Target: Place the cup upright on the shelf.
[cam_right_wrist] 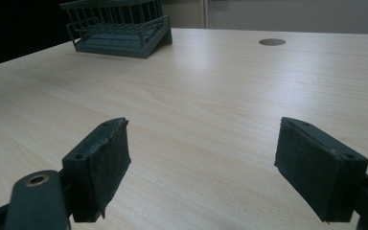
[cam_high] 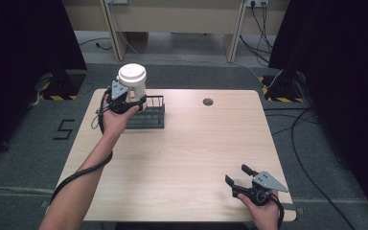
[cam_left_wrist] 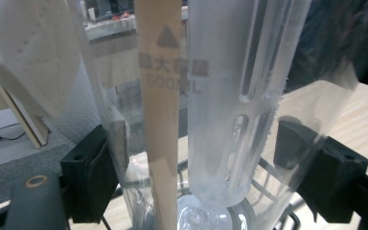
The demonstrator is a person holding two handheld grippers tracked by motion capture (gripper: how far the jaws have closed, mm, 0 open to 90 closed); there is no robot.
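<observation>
A light wooden table (cam_high: 182, 158) stands on grey carpet, with dark curtains to either side and pale furniture beyond its far edge. A dark wire rack (cam_high: 149, 113) sits near the table's far left corner and serves as reference here. A clear plastic jug with a white lid (cam_high: 132, 82) stands upright over the rack's left end, its base at or within the rack; contact with the rack floor cannot be confirmed. The left gripper (cam_high: 133, 99) is at the jug's near side, at the rack's left end. In the left gripper view the jug wall (cam_left_wrist: 211, 96) lies between the two black jaws, with both pads against the clear plastic: the gripper is clamped on the jug. Printed capacity markings and an inner slotted tube (cam_left_wrist: 242, 86) are visible through the wall. The right gripper (cam_high: 239, 179) is well apart from the rack, at the table's near right corner, jaws spread wide with only bare tabletop between them. A round hole (cam_high: 208, 101) lies right of the rack.
</observation>
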